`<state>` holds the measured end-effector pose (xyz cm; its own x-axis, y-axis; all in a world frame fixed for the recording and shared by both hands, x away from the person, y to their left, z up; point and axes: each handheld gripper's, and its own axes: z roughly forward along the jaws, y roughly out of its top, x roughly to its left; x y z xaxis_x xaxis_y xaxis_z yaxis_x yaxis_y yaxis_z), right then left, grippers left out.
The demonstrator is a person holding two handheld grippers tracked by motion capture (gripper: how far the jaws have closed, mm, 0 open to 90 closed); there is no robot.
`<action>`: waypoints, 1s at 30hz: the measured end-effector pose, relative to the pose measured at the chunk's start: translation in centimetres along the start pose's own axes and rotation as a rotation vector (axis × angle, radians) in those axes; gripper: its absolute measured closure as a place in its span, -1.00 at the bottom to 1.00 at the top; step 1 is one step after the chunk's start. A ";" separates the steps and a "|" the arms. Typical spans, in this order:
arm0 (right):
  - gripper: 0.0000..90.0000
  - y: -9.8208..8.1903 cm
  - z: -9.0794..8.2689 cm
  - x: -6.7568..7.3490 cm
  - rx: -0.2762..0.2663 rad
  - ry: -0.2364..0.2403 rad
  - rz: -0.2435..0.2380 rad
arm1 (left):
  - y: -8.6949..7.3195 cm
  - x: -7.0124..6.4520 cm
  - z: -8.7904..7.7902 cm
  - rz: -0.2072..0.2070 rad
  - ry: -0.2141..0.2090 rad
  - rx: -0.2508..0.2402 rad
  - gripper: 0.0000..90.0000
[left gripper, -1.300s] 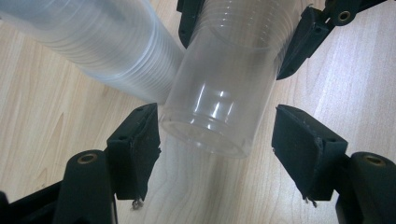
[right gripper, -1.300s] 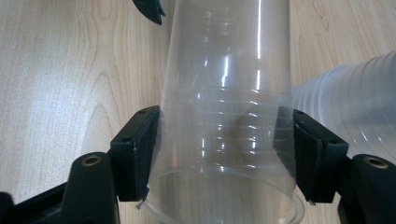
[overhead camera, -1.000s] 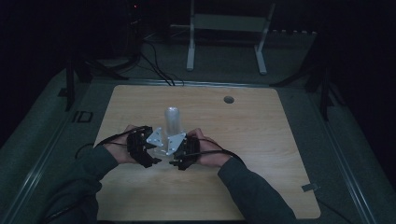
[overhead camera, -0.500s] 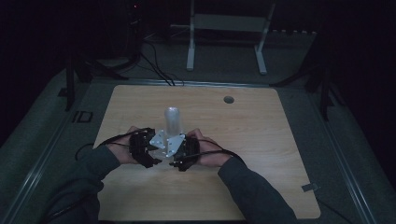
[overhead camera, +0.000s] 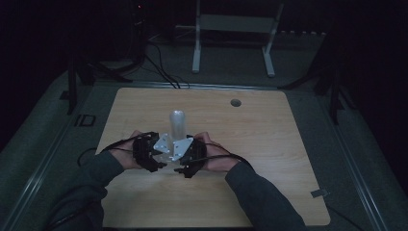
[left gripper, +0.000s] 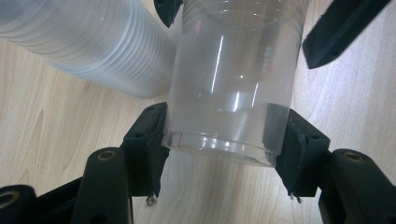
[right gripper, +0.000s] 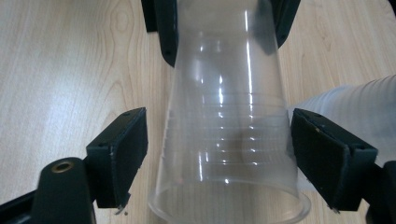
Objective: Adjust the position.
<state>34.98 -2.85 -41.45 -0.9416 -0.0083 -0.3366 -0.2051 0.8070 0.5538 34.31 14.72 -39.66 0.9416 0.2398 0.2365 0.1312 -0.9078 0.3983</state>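
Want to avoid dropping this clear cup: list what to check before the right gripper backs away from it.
1. Left gripper grip: its jaws have just closed and the pads press both sides of the clear cup near its base. Ok.
2. Right gripper release: its jaws have just been opening. One pad stands clear of the cup, the other sits close to its wall. Cannot tell if fully free.
3. Cup out of the stack of cups: it is not nested and lies beside the stack. Ok.
4. Cup shape: the wall looks round, with no dent visible. Ok.
5. Room to withdraw: bare table on the right gripper's side. Ok.
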 end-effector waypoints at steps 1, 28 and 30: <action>-0.57 0.0 -0.1 0.0 -0.006 -0.003 0.005 | 0.0 0.0 0.0 0.000 0.001 0.000 -0.07; -0.54 -0.2 -2.9 -1.9 -0.172 -0.058 0.161 | -2.9 0.2 -0.5 -0.136 -0.001 -0.122 -0.07; -0.54 -0.2 -3.1 -2.0 -0.181 -0.061 0.175 | -3.3 0.2 -0.7 -0.146 -0.001 -0.138 -0.07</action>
<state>36.10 -4.83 -38.56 -0.9503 0.1625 -0.2656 -0.0896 0.6743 0.7330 33.85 17.99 -40.31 0.9158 0.3655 0.1663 0.2231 -0.8074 0.5462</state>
